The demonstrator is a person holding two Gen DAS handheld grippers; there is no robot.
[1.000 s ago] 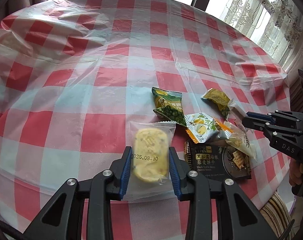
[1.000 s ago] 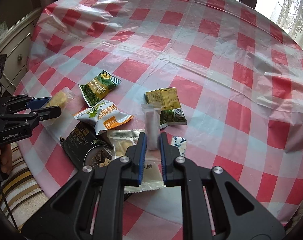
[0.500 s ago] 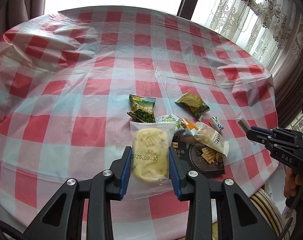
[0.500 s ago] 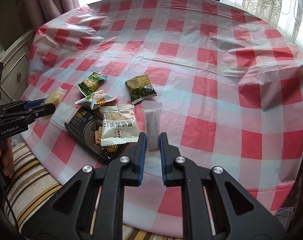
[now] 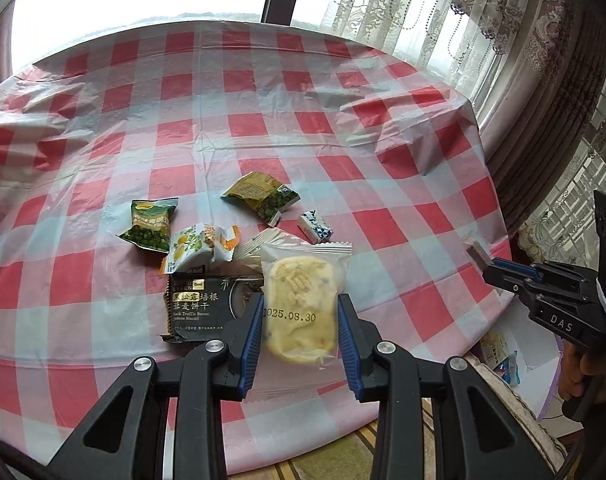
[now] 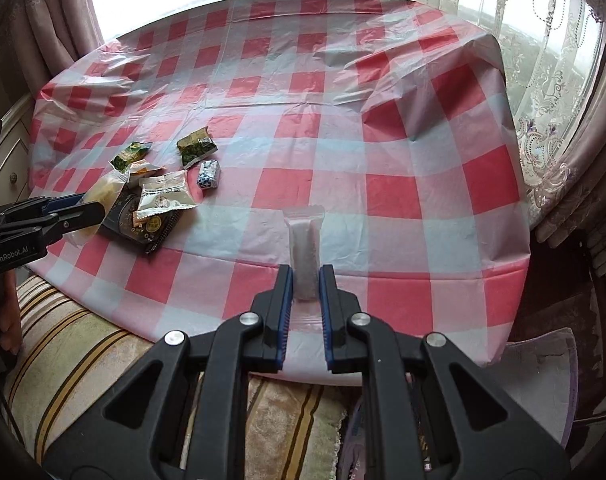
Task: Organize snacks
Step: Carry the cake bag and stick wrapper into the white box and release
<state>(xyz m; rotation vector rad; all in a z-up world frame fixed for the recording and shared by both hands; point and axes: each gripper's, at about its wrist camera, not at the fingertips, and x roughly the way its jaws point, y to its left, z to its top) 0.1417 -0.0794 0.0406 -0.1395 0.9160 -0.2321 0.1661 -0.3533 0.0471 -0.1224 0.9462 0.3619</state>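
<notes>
**Both grippers held a wrapped snack above the checked table**

The left gripper was clamped on a clear-wrapped yellow cake, its blue pads pressing the wrapper from either side; the date 2025.08.30 was printed across the packet. The cake hung clear of the red-and-white checked tablecloth, over the near edge of the snack pile.

The right gripper was closed tight on a slim clear packet of something white, which stood upright between the jaws, above the near edge of the table and well apart from the pile.

On the cloth lay the remaining snacks, close together. A black biscuit pack sat nearest the table edge, with a white-and-orange packet partly on top of its far end. A green pea packet lay just to the left of that one. A second green packet lay farther back, and a small blue-and-white candy lay just beside it to the right. In the right wrist view a white cracker packet rested on the black pack.

A striped cushion showed below the table edge, and lace curtains hung by the window
</notes>
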